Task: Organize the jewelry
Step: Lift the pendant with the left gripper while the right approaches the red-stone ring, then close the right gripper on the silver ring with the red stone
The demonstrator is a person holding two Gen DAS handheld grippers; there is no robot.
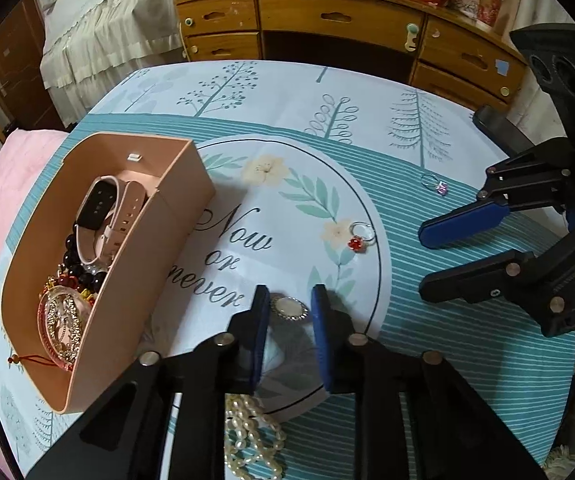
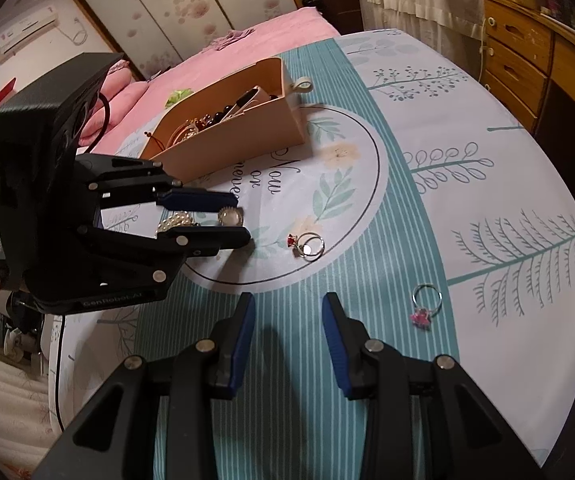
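Observation:
A peach jewelry box (image 1: 99, 248) stands open on the table at the left, holding a pink-strapped watch (image 1: 103, 216), dark beads and a gold bangle; it also shows in the right wrist view (image 2: 239, 132). My left gripper (image 1: 289, 300) is open, its fingers either side of a white oval brooch (image 1: 288, 307) on the cloth. A pearl necklace (image 1: 251, 436) lies under it. A red-stone ring (image 1: 361, 238) and a pink-stone ring (image 1: 435, 185) lie to the right. My right gripper (image 2: 289, 312) is open and empty, with the pink-stone ring (image 2: 425, 306) just right of it.
The round table carries a teal and white printed cloth (image 1: 367, 120). A wooden desk with drawers (image 1: 327, 28) stands behind it, a pink bed (image 2: 247, 40) at the left. The table edge runs close on the right (image 1: 567, 360).

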